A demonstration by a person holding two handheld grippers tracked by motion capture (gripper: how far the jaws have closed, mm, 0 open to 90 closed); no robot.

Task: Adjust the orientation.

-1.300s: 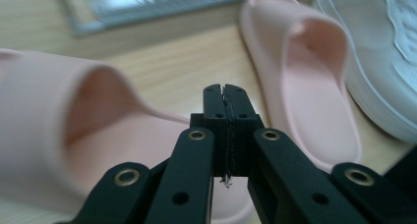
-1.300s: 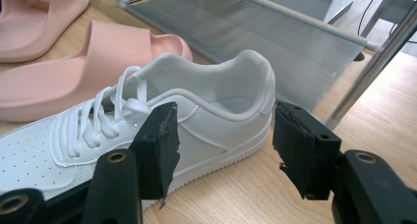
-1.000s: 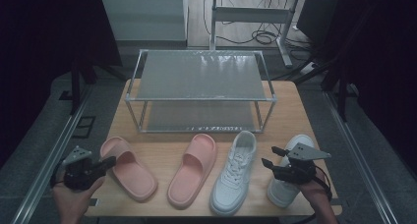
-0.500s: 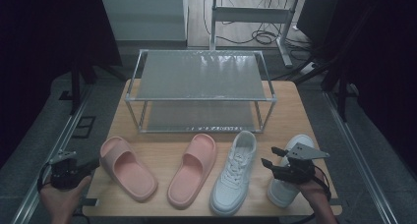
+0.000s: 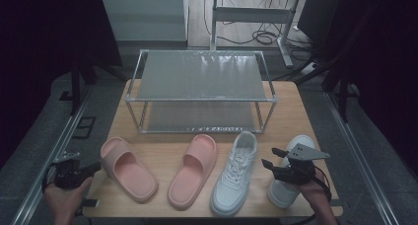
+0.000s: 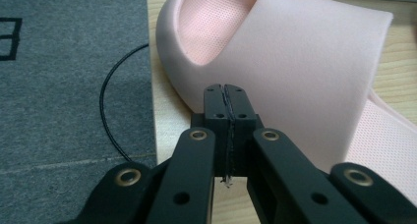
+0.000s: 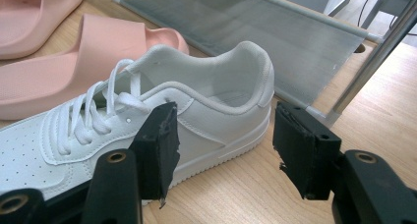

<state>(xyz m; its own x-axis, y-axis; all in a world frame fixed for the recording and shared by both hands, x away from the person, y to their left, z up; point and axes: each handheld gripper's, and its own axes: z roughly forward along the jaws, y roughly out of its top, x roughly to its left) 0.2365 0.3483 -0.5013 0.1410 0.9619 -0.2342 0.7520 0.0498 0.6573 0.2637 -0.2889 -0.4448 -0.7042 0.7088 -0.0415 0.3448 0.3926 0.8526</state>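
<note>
Four shoes lie in a row on the wooden table (image 5: pixel 162 142): two pink slides (image 5: pixel 129 168) (image 5: pixel 193 169) and two white sneakers (image 5: pixel 236 173) (image 5: pixel 285 193). My left gripper (image 5: pixel 92 168) sits at the table's left edge, shut with nothing in it. In the left gripper view its closed tips (image 6: pixel 227 94) point at the strap of the left slide (image 6: pixel 295 62), just short of touching. My right gripper (image 5: pixel 269 156) hovers open over the right sneaker. Its jaws (image 7: pixel 223 150) face the heel side of the left sneaker (image 7: pixel 196 111), apart from it.
A two-tier metal shoe rack (image 5: pixel 199 100) with nothing on its mesh shelves stands at the back of the table, and its lower shelf (image 7: pixel 275 37) lies just beyond the sneaker. Grey carpet (image 6: pixel 64 86) with a thin black cable lies left of the table edge.
My left gripper has drawn back to the left, from beside the left slide to the table's left edge. The right gripper has hardly moved. The shoes lie as before.
</note>
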